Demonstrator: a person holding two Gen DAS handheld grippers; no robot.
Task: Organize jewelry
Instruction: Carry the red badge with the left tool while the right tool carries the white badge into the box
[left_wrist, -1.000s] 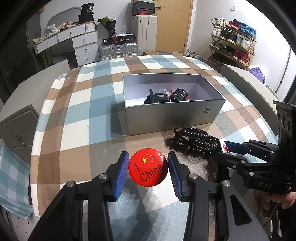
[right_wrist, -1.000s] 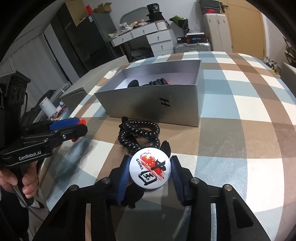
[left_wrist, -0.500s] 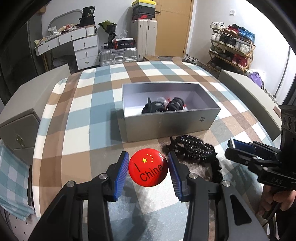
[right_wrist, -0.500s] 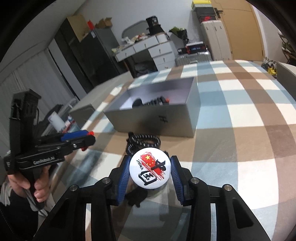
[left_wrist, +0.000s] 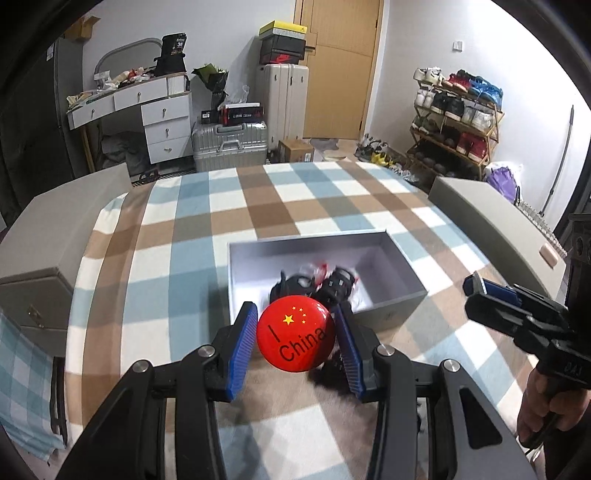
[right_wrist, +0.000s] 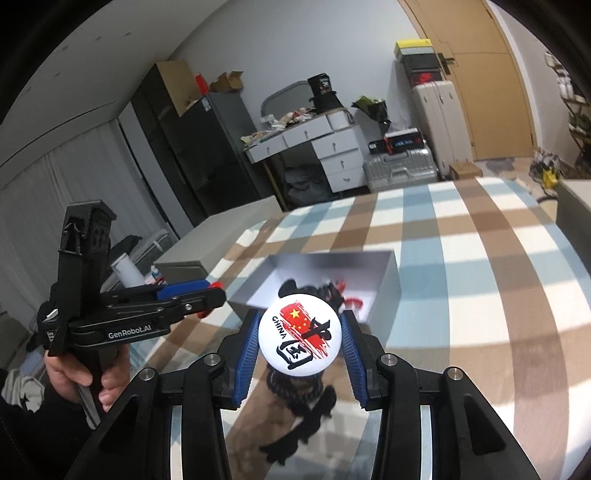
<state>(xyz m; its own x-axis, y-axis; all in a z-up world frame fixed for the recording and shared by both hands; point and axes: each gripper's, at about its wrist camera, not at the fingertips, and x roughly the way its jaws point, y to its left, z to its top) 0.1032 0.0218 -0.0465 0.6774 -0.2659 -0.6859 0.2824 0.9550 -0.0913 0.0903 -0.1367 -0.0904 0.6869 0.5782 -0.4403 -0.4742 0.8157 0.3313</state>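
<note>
Left gripper (left_wrist: 295, 341) clamps a red badge (left_wrist: 295, 334); right gripper (right_wrist: 299, 341) clamps a white badge (right_wrist: 299, 336). Both are held raised above the checked tablecloth (left_wrist: 177, 236), angled toward the grey box (left_wrist: 402, 266). Dresser (left_wrist: 155, 114) and shoe rack (left_wrist: 458, 122) behind. Box holds black hair ties (left_wrist: 332, 286), blurred.

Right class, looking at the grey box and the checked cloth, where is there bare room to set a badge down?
Inside the grey box, the floor by the right end wall and along the far wall is bare; the near-left part is crowded with black hair ties. The checked cloth left of and behind the box is bare. In front of the box, a black coil tie takes the cloth.
</note>
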